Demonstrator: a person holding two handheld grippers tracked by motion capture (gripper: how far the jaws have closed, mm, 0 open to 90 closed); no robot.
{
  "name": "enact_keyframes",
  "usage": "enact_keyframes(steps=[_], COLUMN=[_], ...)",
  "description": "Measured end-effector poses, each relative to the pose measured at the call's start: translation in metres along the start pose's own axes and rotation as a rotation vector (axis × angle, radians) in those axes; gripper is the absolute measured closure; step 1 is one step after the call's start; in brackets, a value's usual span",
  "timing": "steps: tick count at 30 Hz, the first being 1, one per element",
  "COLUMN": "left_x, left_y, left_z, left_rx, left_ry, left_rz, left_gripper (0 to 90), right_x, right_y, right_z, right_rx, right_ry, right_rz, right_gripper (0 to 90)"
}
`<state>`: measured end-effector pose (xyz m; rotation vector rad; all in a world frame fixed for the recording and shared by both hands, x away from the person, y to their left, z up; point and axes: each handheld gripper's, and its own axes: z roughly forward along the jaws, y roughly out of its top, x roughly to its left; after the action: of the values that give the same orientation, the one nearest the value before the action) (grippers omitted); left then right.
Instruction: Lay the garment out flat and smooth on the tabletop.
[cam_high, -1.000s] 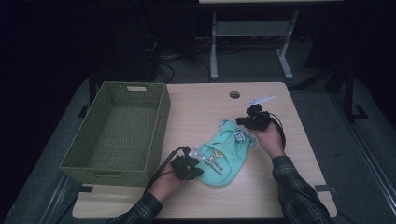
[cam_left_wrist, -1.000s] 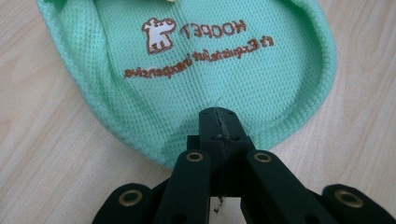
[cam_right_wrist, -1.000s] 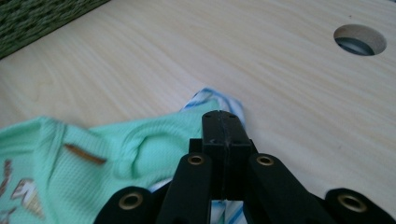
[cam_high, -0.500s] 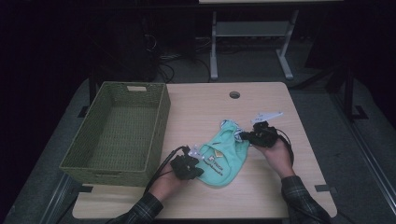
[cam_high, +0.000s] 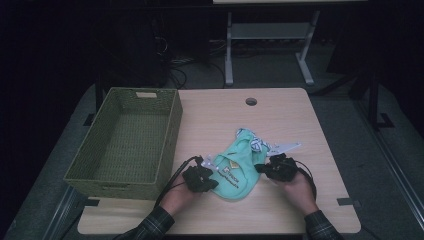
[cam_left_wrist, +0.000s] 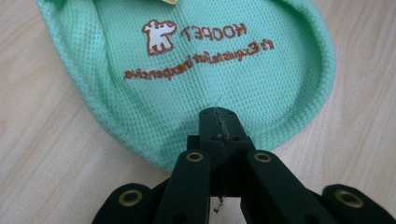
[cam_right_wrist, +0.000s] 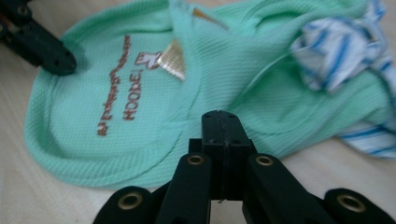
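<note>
Since the earlier frame, the right gripper (cam_high: 265, 169) has been brought down from the far edge of the green garment (cam_high: 235, 170) to its near right side; the left gripper (cam_high: 210, 182) has stayed at the garment's left edge. Garment is laid flat on the wooden table (cam_high: 300, 125), near the front edge, betw. the two grippers and just right of the wicker basket (cam_high: 125, 145).

L. gripper view: jaws are seen pressed together, pinched on the garment's mesh hem (cam_left_wrist: 219, 100); brown printed lettering (cam_left_wrist: 201, 46) is seen beyond.

R. gripper view: jaws are likewise seen pressed together over the garment's edge (cam_right_wrist: 219, 112), though whether cloth is caught betw. them cannot be told. A blue-striped white trim (cam_right_wrist: 336, 46) is bunched at the garment's far end.
</note>
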<state>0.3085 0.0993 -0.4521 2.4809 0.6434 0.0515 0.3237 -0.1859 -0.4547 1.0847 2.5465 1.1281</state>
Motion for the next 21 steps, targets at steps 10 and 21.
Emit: enact_keyframes(steps=[10,21], left_x=[0.004,0.014], left_y=[0.001,0.020], left_z=[-0.001,-0.013], left_rx=[-0.020,-0.126], left_ry=[-0.015,0.045], left_rz=[-0.031,-0.047], left_gripper=[89.5,89.5], right_x=[0.012,0.006], right_y=[-0.007,-0.018], right_z=[0.011,-0.001], right_rx=[0.063,0.074], right_ry=[-0.006,0.015], right_rz=[-0.026,-0.035], right_gripper=[89.8,89.8])
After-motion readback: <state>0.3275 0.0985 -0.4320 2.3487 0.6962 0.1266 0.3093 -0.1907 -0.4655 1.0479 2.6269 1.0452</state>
